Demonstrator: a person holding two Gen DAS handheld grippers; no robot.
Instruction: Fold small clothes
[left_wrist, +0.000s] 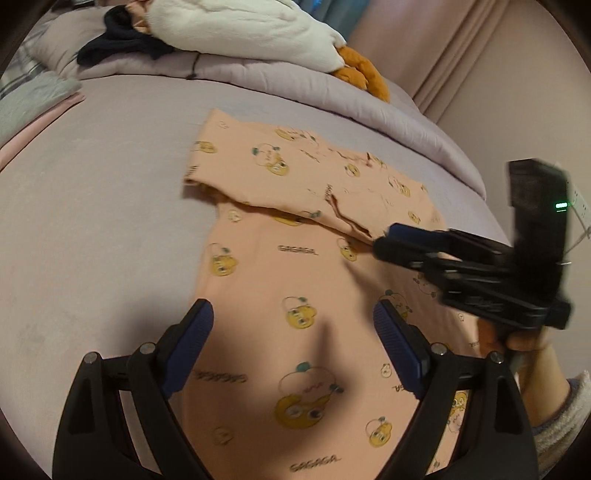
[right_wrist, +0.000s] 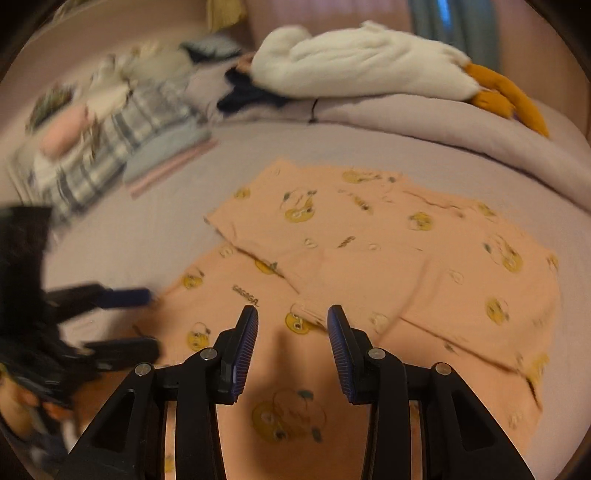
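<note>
The left tongs (left_wrist: 293, 326) hang nearest the lens, spread wide with nothing between the ribbed blue pads (left_wrist: 397, 347), over the near end of a peach garment (left_wrist: 280, 266). That garment lies flat on a bed (left_wrist: 92, 206) with a smooth lilac sheet; it is soft knit printed with yellow cartoon heads and the word "GAGAGA", and its far part is folded across, toward 12 o'clock. The right tongs (right_wrist: 293, 325) stand above the same cloth, parted about half as wide as the left pair and holding nothing; in the left view they (left_wrist: 384, 245) come in from 3 o'clock with a blue tip at the fold's edge, in a bare hand (left_wrist: 524, 341) with a fuzzy grey cuff.

At 12 o'clock a puffy lilac duvet (right_wrist: 461, 118) ridges the bed. On it lie one plush white goose (right_wrist: 362, 59) with orange feet and one dark garment (right_wrist: 247, 94). At 10 o'clock sits one blurred stack of folded clothes (right_wrist: 110, 136), plaid on top. Pink curtains (left_wrist: 436, 44) hang at 1 o'clock.
</note>
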